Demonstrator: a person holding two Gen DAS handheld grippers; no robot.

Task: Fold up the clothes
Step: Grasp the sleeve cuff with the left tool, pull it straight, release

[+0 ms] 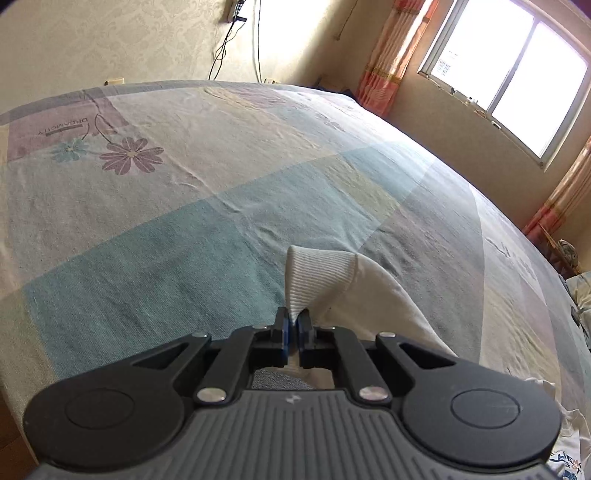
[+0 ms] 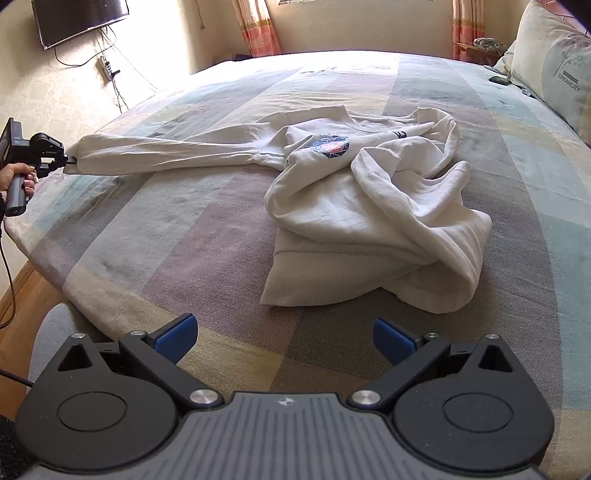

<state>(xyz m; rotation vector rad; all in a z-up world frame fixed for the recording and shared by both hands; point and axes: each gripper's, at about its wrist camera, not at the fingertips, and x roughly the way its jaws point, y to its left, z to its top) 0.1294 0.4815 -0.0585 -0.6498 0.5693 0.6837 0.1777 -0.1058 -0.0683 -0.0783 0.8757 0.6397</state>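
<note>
A white sweatshirt (image 2: 362, 199) with a blue and red chest print lies crumpled in the middle of the bed. One long sleeve (image 2: 166, 155) stretches out to the left, held off the sheet at its end. My left gripper (image 1: 294, 322) is shut on that sleeve's ribbed cuff (image 1: 317, 273), which stands up between the blue pads. In the right wrist view the left gripper (image 2: 68, 160) appears at the far left, held by a hand (image 2: 18, 177). My right gripper (image 2: 284, 338) hovers open over the near edge of the bed, short of the sweatshirt's hem, with nothing between its fingers.
The bed (image 2: 184, 240) carries a pastel patchwork sheet. Pillows (image 2: 554, 70) lie at the far right, with a small dark object (image 2: 498, 79) beside them. A television (image 2: 77, 18) and cables hang on the left wall. A window (image 1: 509, 74) with orange curtains is beyond the bed. Wooden floor (image 2: 14, 295) shows on the left.
</note>
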